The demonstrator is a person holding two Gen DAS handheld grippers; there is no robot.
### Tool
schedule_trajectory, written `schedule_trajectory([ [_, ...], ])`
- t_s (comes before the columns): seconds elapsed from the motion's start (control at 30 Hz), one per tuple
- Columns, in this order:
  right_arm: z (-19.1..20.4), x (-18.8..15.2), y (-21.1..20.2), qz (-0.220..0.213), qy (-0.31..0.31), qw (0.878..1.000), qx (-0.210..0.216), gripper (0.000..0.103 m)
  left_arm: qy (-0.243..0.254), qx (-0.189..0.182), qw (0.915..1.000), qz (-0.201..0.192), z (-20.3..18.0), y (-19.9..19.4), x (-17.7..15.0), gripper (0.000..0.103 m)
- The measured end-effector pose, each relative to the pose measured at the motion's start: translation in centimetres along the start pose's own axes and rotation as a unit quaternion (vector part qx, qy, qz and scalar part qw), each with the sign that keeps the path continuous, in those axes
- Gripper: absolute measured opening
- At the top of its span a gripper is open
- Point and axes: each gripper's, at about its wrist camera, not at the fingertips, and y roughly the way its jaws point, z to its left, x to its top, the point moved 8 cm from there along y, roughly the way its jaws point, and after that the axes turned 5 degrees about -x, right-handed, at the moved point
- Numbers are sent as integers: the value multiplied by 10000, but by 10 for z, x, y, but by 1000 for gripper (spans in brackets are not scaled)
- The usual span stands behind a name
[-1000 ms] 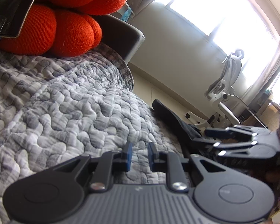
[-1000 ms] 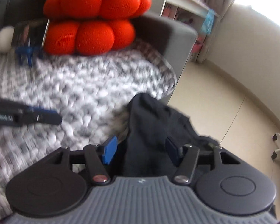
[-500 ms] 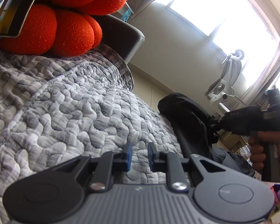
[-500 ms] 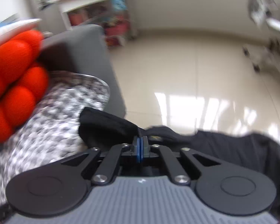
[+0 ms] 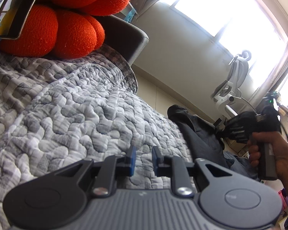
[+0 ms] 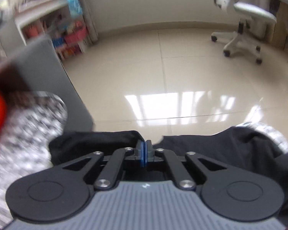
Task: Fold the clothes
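Note:
A black garment [image 5: 197,134] hangs over the right edge of the grey quilted bed cover [image 5: 76,105]. My right gripper [image 6: 144,149] is shut on the garment's edge, and the dark cloth [image 6: 220,149] spreads to both sides of the pressed blue pads. In the left wrist view the right gripper [image 5: 218,132] holds the cloth up beside the bed, with a person's hand [image 5: 268,153] on its handle. My left gripper [image 5: 143,161] hovers low over the quilt. Its blue pads stand a narrow gap apart with nothing between them.
A knotted orange cushion [image 5: 67,25] and a propped phone [image 5: 7,13] sit at the head of the bed by a dark grey armrest [image 5: 124,36]. A white office chair [image 6: 243,25] stands on the tiled floor; a bookshelf [image 6: 57,28] is at the left.
The right gripper closed on the black garment, rolled over and drew the cloth to the right, off the bed's edge. The left gripper stayed where it was.

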Motion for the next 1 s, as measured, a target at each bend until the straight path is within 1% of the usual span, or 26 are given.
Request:
schedule_trajectory([
  [0.03, 6, -1, 0, -38, -340, 9994, -65, 7, -14, -13, 10000, -2, 0, 0, 0, 20],
  [0.07, 16, -2, -4, -78, -710, 9974, 4, 18, -27, -24, 10000, -4, 1, 0, 0, 20],
  [0.1, 26, -2, -8, -135, -1072, 9941, 73, 37, -39, -33, 10000, -5, 1, 0, 0, 20],
  [0.17, 48, 4, -24, -573, -1632, 9847, 190, 62, -59, -48, 10000, -8, 1, 0, 0, 20],
  [0.2, 59, 9, -32, -854, -1875, 9782, 254, 64, -69, -55, 10000, -12, 1, 0, 0, 20],
  [0.27, 90, 13, -45, -1160, -2354, 9633, 567, 64, -83, -65, 9999, -16, 2, 0, 0, 20],
  [0.37, 137, 6, -43, -1056, -2951, 9421, 1190, 63, -110, -84, 9999, -19, 2, 0, 0, 20],
  [0.43, 157, 0, -25, -890, -3388, 9307, 1049, 60, -133, -102, 9999, -25, 2, 0, 0, 20],
  [0.47, 164, -4, -16, -772, -3590, 9251, 963, 49, -146, -111, 9998, -28, 3, 0, 0, 20],
  [0.5, 166, -8, -5, -623, -3717, 9224, 845, 33, -166, -125, 9998, -30, 3, 0, 0, 20],
  [0.53, 168, -12, 5, -476, -3832, 9196, 730, 26, -186, -140, 9997, -32, 4, 0, 0, 20],
  [0.57, 165, -15, 13, -363, -3849, 9199, 650, 16, -206, -154, 9997, -35, 4, 0, 0, 20],
  [0.63, 158, -17, 23, -204, -3820, 9223, 545, 10, -243, -181, 9995, -39, 5, 0, 0, 20],
  [0.7, 152, -12, 24, -174, -3554, 9321, 681, 9, -245, -186, 9995, -42, 5, -1, 0, 20],
  [0.8, 146, 4, 16, -255, -2709, 9561, 1090, 9, -255, -195, 9995, -45, 5, -1, 0, 20],
  [0.87, 147, 12, 13, -315, -2291, 9658, 1173, 9, -261, -200, 9994, -46, 5, -1, 0, 20],
  [0.93, 146, 16, 15, -363, -1962, 9737, 1104, 9, -259, -202, 9994, -48, 4, -1, -1, 20],
  [1.0, 138, 19, 22, -240, -1356, 9837, 1156, 9, -265, -206, 9994, -51, 5, -1, -1, 20],
])
